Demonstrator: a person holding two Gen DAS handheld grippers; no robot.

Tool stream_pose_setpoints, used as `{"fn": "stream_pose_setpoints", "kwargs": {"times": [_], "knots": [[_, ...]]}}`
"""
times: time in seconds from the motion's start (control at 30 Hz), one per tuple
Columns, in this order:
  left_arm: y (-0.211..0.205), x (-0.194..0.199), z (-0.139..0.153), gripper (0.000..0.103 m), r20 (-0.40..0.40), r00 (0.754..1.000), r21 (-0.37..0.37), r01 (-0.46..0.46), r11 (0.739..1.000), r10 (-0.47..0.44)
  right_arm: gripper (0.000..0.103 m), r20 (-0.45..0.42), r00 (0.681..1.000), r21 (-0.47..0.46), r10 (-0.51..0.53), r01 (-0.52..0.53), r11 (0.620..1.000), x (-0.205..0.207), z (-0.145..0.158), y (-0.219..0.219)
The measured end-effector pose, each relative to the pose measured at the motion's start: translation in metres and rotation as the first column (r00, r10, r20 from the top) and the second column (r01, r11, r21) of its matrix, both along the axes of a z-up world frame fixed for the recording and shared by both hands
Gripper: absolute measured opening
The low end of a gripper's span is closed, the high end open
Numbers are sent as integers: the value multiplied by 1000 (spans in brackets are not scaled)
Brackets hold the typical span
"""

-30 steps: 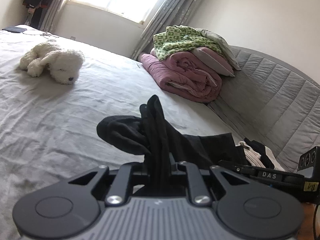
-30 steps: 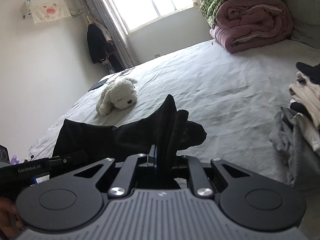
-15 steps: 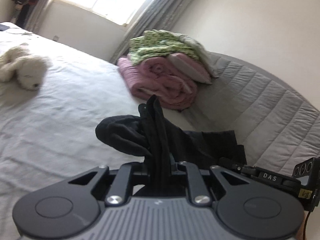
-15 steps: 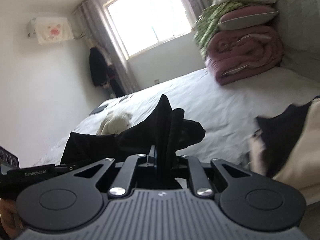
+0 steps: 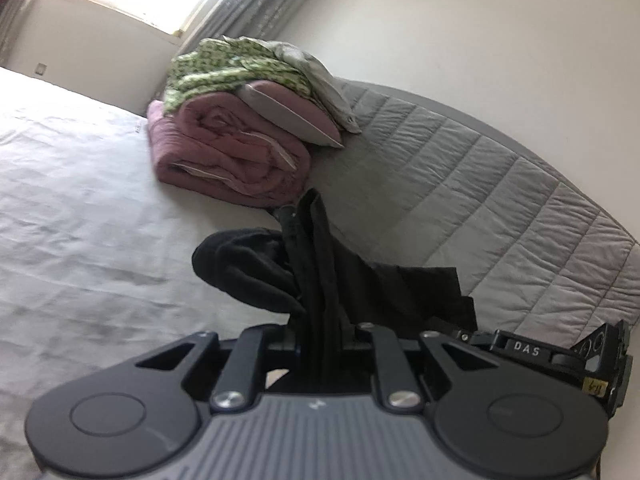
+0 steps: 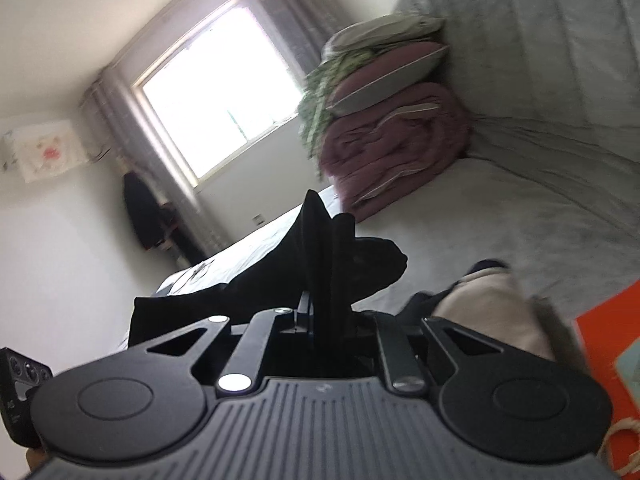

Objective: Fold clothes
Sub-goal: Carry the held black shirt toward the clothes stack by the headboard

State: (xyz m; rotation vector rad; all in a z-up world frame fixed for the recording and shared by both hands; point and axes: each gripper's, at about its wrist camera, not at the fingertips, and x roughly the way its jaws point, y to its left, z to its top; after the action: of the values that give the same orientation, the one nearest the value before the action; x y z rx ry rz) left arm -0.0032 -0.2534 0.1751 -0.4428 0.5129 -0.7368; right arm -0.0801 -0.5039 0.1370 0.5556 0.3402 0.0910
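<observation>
Black garment, bunched w/ a rolled lump, hangs above the bed, stretched btw left gripper & right gripper, both clenched on it; fingertips hidden by cloth, right view blurred.

My black garment: soft matt cloth
My left gripper: matt black plastic, shiny metal screws
Grey headboard: quilted fabric

Rolled mauve quilt sits mid-frame on the wrinkled white bedsheet, with a green patterned blanket piled on top. Grey quilted headboard fills the right side, bright window upper left.
</observation>
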Motion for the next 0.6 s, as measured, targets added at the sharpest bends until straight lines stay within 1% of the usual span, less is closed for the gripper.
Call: {"fn": "stream_pose_setpoints", "kwargs": {"times": [0.07,0.13,0.2,0.3,0.47,0.6], "knots": [[-17,5,-1,14,-14,1000,2,9,1000,-9,13,-9,1000,-3,-25,25,1000,1,0,-11],[-31,10,-4,14,-37,999,-2,20,1000,-20,13,-15,999,18,-43,43,999,1,-2,-25],[-42,15,-10,14,-65,997,-9,32,999,-33,13,-22,998,43,-58,59,997,1,-5,-38],[-57,22,-21,14,-106,993,-11,41,999,-42,13,-40,997,60,-68,70,996,3,-13,-47],[-74,31,-37,14,-131,990,2,44,999,-43,13,-70,994,88,-84,90,992,7,-26,-62],[-75,39,-46,14,-154,988,6,33,999,-31,13,-94,991,109,-96,106,988,10,-36,-74]]}}
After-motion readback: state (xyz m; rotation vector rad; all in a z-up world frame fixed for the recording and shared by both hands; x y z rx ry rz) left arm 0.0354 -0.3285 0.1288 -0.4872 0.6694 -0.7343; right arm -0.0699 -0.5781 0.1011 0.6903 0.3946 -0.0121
